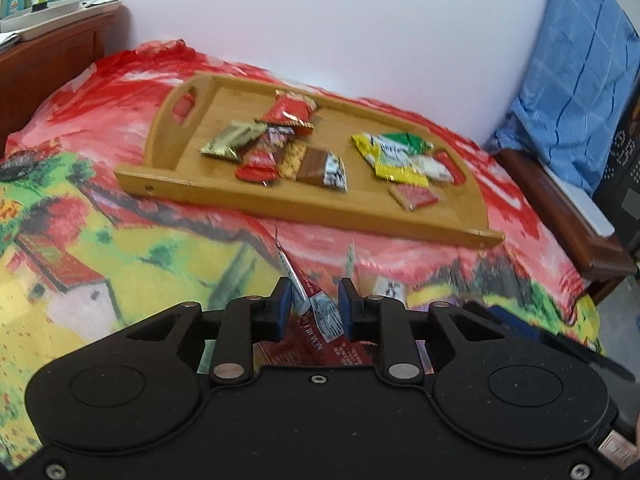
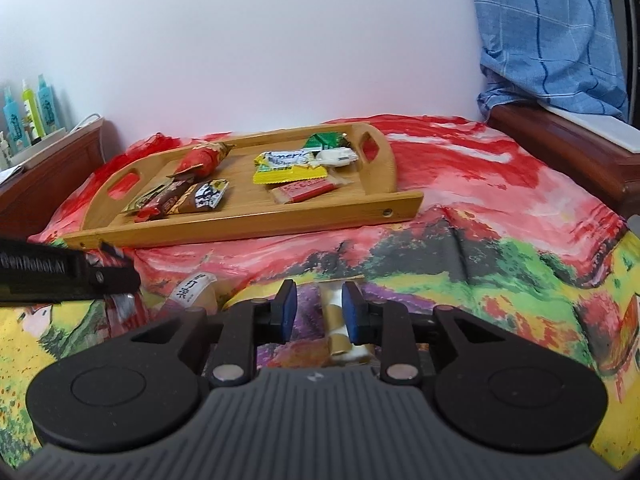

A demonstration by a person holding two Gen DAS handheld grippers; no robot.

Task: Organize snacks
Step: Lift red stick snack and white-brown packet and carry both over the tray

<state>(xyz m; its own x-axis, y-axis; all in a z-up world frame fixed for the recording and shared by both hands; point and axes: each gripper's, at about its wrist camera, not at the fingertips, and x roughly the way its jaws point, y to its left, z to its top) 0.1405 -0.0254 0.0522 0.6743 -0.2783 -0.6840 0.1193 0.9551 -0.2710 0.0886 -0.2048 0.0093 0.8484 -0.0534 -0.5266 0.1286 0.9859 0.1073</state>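
Note:
A wooden tray lies on the patterned blanket with several snack packets in it. Red, gold and brown packets sit at its left, yellow, green and white ones at its right. My left gripper is shut on a red snack packet that stands on edge between the blue pads, short of the tray's near rim. My right gripper is open; a small gold-and-white wrapped candy lies on the blanket between its fingers, close to the right pad. A beige packet lies between the two grippers.
The blanket covers a bed with a dark wooden frame along the right and a headboard at the left. Bottles stand on a shelf behind the headboard. A blue checked cloth hangs at the right by the white wall.

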